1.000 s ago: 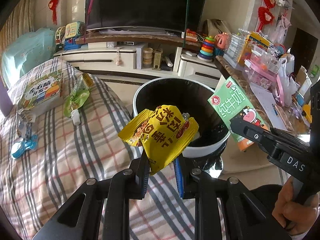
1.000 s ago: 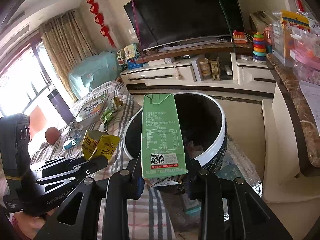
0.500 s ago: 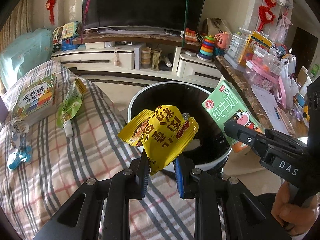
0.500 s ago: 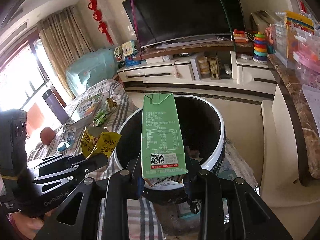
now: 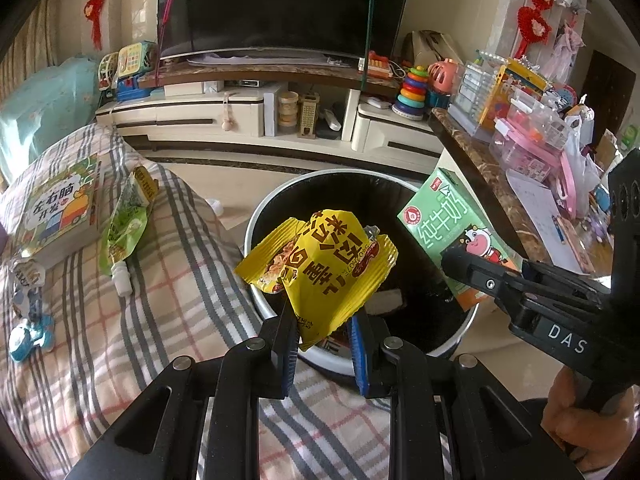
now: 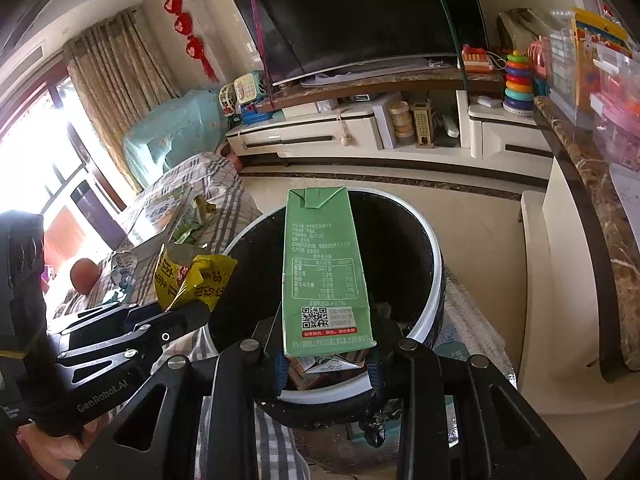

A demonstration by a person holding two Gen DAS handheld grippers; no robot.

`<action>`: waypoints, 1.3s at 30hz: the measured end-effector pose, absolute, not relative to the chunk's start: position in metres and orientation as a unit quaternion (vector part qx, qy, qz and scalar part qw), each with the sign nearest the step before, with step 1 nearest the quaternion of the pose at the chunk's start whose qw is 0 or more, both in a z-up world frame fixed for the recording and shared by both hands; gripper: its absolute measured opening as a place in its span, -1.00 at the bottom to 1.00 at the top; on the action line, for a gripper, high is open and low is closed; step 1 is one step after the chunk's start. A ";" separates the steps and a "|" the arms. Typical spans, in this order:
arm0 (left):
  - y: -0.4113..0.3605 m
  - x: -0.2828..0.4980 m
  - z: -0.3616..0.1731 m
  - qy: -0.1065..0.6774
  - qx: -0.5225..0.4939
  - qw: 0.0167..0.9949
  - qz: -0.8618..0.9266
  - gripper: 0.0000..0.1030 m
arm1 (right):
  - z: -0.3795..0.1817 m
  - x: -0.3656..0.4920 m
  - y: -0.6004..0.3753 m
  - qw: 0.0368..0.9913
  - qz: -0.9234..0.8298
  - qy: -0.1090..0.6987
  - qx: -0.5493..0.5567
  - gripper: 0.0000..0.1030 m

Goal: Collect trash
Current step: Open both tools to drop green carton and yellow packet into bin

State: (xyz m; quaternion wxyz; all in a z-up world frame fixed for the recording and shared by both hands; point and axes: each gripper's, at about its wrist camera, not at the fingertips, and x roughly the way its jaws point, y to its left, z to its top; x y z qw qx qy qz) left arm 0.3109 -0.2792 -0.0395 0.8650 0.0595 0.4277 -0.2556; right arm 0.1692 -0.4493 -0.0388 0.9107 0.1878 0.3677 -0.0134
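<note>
The left gripper point(image 5: 323, 334) pinches the lower edge of a crumpled yellow snack wrapper point(image 5: 320, 268), its two fingers pressed against the foil from either side, and the wrapper stands up over the near rim of the trash bin point(image 5: 260, 220), a round bin with a white rim and a black liner. The right gripper point(image 6: 326, 354) clamps the bottom of a green milk carton point(image 6: 322, 272), which stands upright between the fingers with its nutrition panel and QR code facing the camera; the carton is above the bin's opening (in the left wrist view the same carton point(image 5: 452, 236) shows its front, with a cartoon cow, at the bin's right edge). Some trash already lies at the bottom of the bin, though in the dark liner it is hard to tell what it is. To the left, on the plaid cloth point(image 5: 160, 280), lie a children's book point(image 5: 60, 216), a green squeeze pouch point(image 5: 124, 228) with a white cap, and a small blue-and-white wrapper point(image 5: 30, 336). A hand point(image 5: 584, 412) grips the right tool's handle at the lower right.
</note>
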 end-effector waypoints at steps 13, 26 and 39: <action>-0.285 0.323 -0.043 0.434 0.054 0.862 -0.256 -0.59 | -0.041 0.181 -0.453 0.906 -0.014 0.377 0.190 -0.40; -0.279 0.325 -0.040 0.433 0.043 0.866 -0.246 0.09 | -0.045 0.188 -0.465 0.898 -0.018 0.385 0.214 -0.23; -0.214 0.290 -0.044 0.444 -0.005 0.872 -0.205 0.22 | -0.031 0.169 -0.443 0.906 0.000 0.361 0.219 0.47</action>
